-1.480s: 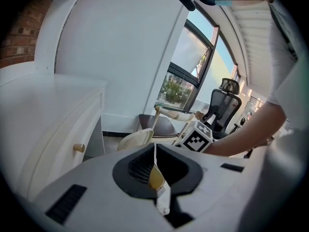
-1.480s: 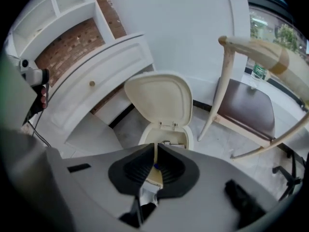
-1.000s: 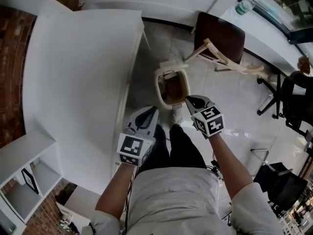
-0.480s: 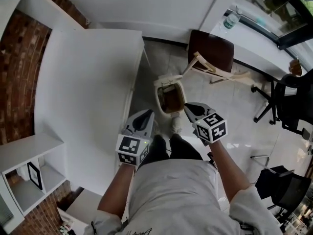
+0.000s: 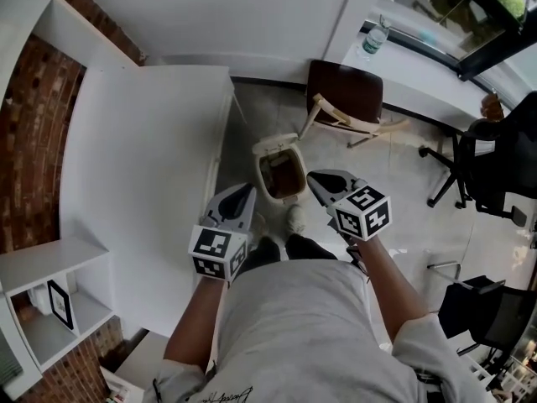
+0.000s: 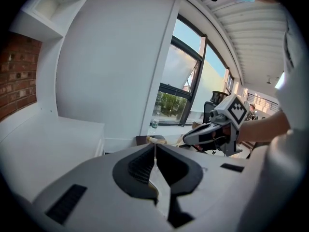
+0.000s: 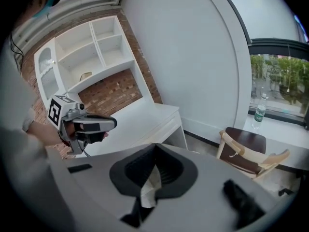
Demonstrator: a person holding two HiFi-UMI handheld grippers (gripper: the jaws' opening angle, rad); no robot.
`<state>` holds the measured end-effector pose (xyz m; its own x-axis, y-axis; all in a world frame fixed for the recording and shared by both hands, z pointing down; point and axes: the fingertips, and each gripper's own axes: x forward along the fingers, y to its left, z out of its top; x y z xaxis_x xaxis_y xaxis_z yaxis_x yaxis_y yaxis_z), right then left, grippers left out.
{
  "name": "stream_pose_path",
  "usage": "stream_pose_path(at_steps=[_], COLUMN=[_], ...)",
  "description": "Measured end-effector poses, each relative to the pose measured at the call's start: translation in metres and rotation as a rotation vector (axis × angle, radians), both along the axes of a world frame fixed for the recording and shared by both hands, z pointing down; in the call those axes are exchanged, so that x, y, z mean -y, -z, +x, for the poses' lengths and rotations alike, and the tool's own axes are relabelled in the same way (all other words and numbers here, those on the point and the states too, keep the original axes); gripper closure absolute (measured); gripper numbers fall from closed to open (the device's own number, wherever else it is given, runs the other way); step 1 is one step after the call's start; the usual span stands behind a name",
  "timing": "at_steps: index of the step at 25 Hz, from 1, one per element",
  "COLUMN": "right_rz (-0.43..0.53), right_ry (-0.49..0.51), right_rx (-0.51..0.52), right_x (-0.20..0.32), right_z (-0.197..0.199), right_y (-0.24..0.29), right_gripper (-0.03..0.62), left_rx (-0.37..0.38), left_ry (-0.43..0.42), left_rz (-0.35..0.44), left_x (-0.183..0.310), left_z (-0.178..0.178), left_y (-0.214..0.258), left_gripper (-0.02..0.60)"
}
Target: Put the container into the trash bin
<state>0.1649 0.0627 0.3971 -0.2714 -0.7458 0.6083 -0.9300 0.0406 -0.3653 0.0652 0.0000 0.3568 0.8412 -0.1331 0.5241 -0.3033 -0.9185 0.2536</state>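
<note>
A cream trash bin (image 5: 265, 150) stands open on the floor beside the table; its inside looks brown, and I cannot make out a container in it. In the head view my left gripper (image 5: 240, 192) hangs above the floor just left of the bin, and my right gripper (image 5: 314, 177) just right of it. Both sets of jaws are shut with nothing between them. The left gripper view looks along its shut jaws, with the right gripper (image 6: 186, 138) in the air beyond. The right gripper view shows the left gripper (image 7: 112, 123) over the table.
A white table (image 5: 143, 166) fills the left side, with a white shelf unit (image 5: 42, 284) near its corner. A wooden chair with a dark seat (image 5: 344, 95) stands behind the bin. A water bottle (image 5: 374, 37) sits on the sill. A black office chair (image 5: 491, 162) is at right.
Both grippers have risen away from the bin, jaws staying shut. The bin now looks smaller and farther below, and more of the room shows.
</note>
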Motion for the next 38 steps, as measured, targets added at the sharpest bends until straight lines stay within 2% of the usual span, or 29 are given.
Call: stream_pose_path(at_steps=[13,18,38], right_rz=[0.077,0.099,0.126], right_ry=[0.025,0.029,0.049], right_rx=[0.021,0.034,0.043], right_x=[0.002,0.008,0.026], right_z=[0.005,0.002,-0.018], right_y=[0.039,0.045,0.045], right_gripper=[0.566,0.566,0.566], left_rx=[-0.025,-0.040,-0.032], left_ry=[-0.038,-0.018,0.015], left_rz=[0.013,0.015,0.027], left_x=[-0.008,0.001,0.017], left_z=[0.019,0.020,-0.004], left_y=[0.017,0.025,0.027], left_gripper=[0.555,0.555,0.555])
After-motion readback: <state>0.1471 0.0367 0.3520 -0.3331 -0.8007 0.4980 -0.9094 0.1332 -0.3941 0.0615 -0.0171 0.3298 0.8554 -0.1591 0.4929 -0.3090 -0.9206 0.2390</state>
